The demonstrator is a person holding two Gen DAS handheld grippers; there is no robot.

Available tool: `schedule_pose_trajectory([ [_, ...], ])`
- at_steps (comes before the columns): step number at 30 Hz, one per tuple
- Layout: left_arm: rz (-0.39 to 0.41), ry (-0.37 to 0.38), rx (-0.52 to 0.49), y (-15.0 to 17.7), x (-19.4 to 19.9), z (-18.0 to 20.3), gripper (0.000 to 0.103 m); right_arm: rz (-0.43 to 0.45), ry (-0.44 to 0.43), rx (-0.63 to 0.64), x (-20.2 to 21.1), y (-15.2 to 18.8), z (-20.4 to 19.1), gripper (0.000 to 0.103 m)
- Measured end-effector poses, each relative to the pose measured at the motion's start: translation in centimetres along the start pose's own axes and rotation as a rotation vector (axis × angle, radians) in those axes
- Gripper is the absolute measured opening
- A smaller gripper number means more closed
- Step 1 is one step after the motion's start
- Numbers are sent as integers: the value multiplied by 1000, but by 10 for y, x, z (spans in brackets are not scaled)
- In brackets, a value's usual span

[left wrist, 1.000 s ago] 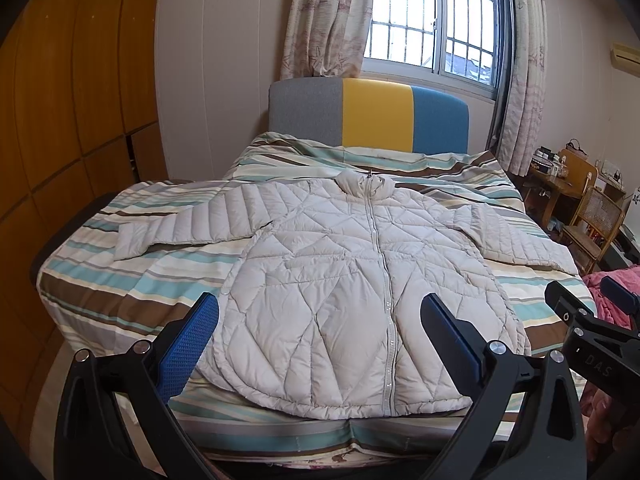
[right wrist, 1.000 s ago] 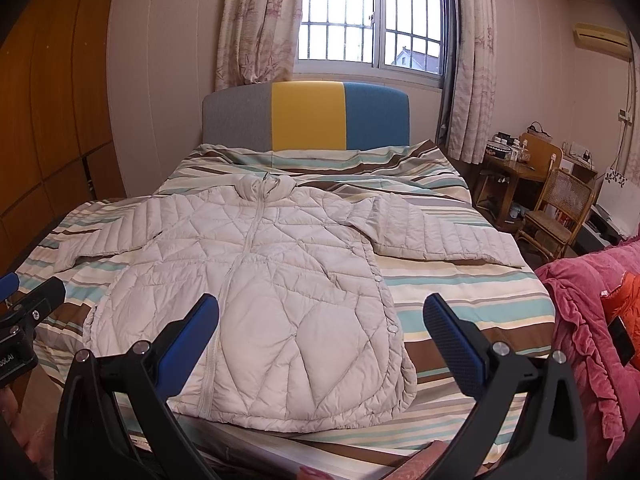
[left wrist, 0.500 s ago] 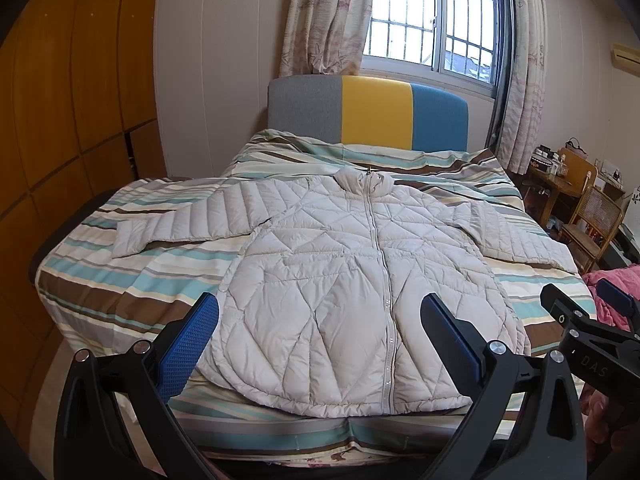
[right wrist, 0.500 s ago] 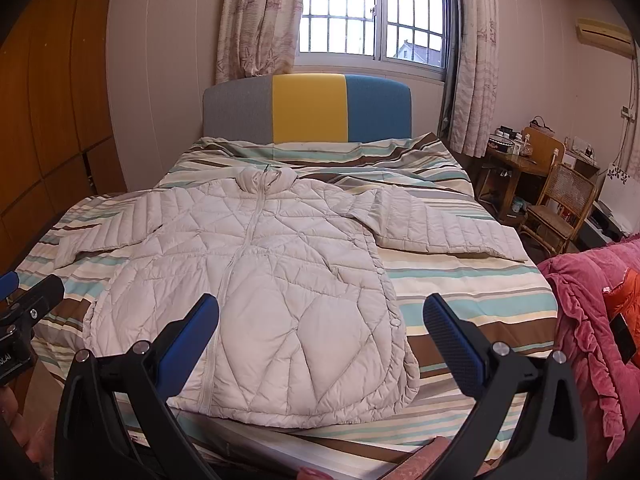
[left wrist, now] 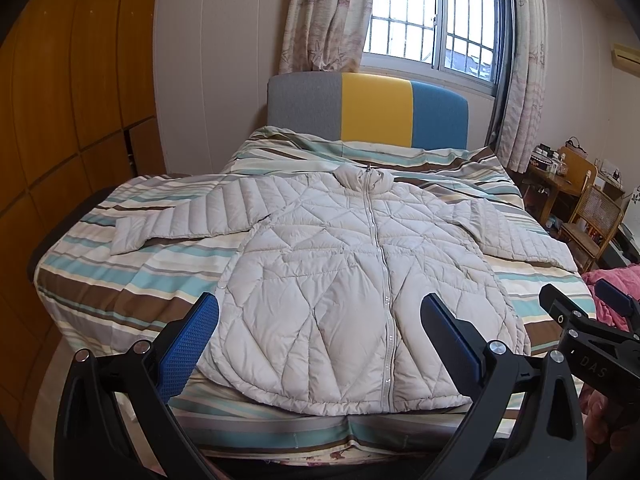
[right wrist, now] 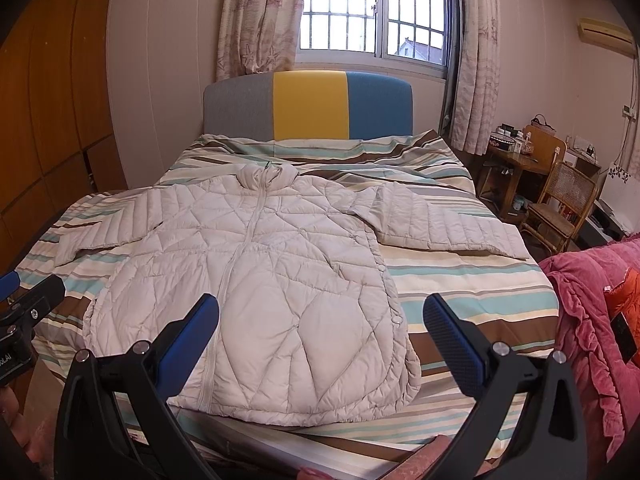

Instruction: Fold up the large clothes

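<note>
A pale quilted puffer jacket (left wrist: 352,280) lies flat, zipped, front up on the striped bed, both sleeves spread out to the sides, collar toward the headboard. It also shows in the right wrist view (right wrist: 260,288). My left gripper (left wrist: 320,332) is open and empty, held above the foot of the bed over the jacket's hem. My right gripper (right wrist: 320,332) is open and empty, over the hem's right part. Each gripper shows at the edge of the other's view.
The bed (left wrist: 120,292) has a striped cover and a grey, yellow and blue headboard (left wrist: 376,108). A wooden wardrobe (left wrist: 60,120) stands left. A desk and wicker chair (right wrist: 560,204) stand right. A pink blanket pile (right wrist: 592,312) lies at the right.
Both grippers have tilted slightly downward toward the bed, so the jacket sits a little higher in view. Nothing was grasped.
</note>
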State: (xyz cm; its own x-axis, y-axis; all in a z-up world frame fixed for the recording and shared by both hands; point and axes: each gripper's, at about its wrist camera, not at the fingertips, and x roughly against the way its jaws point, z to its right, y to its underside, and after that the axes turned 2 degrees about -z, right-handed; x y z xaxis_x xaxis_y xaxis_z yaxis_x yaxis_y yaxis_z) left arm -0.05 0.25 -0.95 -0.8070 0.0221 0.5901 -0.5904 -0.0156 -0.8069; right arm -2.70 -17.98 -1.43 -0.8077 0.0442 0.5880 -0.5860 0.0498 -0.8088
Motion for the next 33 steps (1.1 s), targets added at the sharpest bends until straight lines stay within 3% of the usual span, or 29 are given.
schedule_pose_trajectory([
  [7, -36, 27, 6, -2, -8, -3, 100, -31, -8, -15, -8, -1, 5, 101],
  [14, -173, 73, 84, -10, -50, -17, 100, -85, -9, -24, -36, -6, 18, 101],
  [21, -199, -66, 40, -20, -116, -21, 100, -55, 62, -37, -102, -9, 58, 101],
  [23, -199, -102, 27, -25, -139, -27, 100, -104, 13, -46, -129, -7, 74, 101],
  [25, -202, -129, 9, -30, -165, -33, 100, -215, -53, -89, -167, 0, 94, 101],
  [27, -247, -139, 2, -36, -196, -41, 100, -287, -53, -132, -195, 7, 115, 101],
  [30, -311, -132, 42, -45, -232, -56, 100, -279, 89, -179, -229, 3, 160, 101],
  [32, -297, -147, 59, -53, -249, -63, 100, -253, 176, -195, -245, -6, 185, 101],
  [33, -282, -189, 62, -59, -259, -68, 100, -240, 230, -213, -256, -13, 205, 101],
])
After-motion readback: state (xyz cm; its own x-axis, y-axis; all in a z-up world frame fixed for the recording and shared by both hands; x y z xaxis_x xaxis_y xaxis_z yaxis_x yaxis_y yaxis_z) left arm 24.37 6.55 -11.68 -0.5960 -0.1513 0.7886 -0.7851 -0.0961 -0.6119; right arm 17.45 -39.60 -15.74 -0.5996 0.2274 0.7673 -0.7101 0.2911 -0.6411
